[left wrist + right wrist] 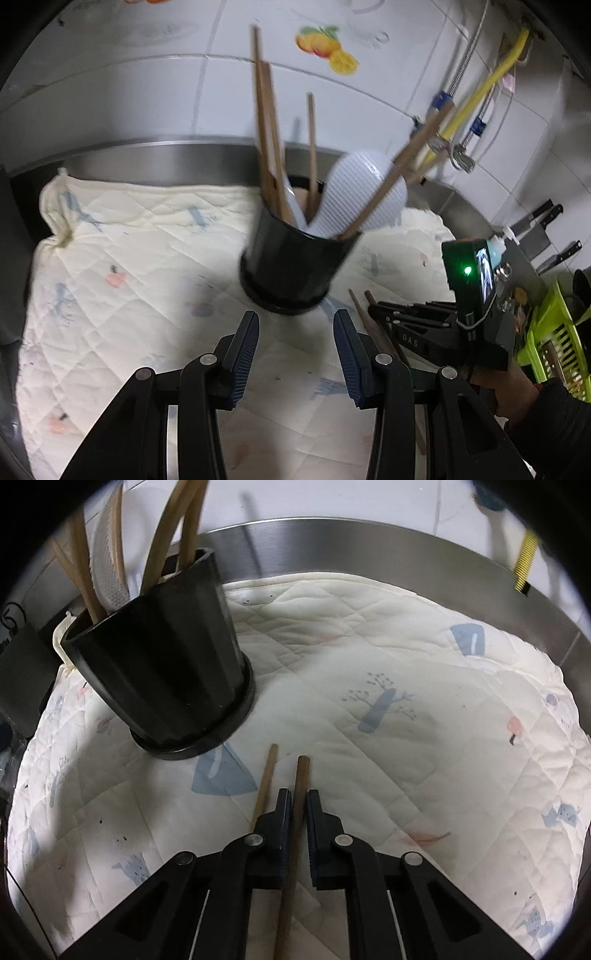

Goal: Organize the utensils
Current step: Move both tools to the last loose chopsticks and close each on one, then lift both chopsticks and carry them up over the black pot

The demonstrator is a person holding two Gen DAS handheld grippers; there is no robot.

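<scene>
Left wrist view: the left tool (296, 350) hovers with its blue-padded jaws spread wide and nothing between them. Directly ahead of it stands the black holder (291, 262) on the quilted cloth (122, 258), which covers the table. Out of the holder rise several wooden chopsticks (266, 147) and a white ribbed rice paddle (362, 192) (one chopstick leans far to the right across the paddle). To the right of the left tool, the right tool (373, 308) lies low over the cloth, its body carrying a small lit screen and a green lamp. Beyond it, at the far right, a green rack (554, 339) and dark-handled knives (543, 221) are visible against the tiled wall.

Right wrist view: the holder (166, 672) sits ahead and to the left of the right tool (298, 805) — tilted in this view by the lens. The right tool's jaws are nearly closed on a dark wooden chopstick (301, 775), which runs lengthwise between them. A paler chopstick (267, 775) lies on the cloth (406, 686) just to the left of the jaws, outside the grip.
</scene>
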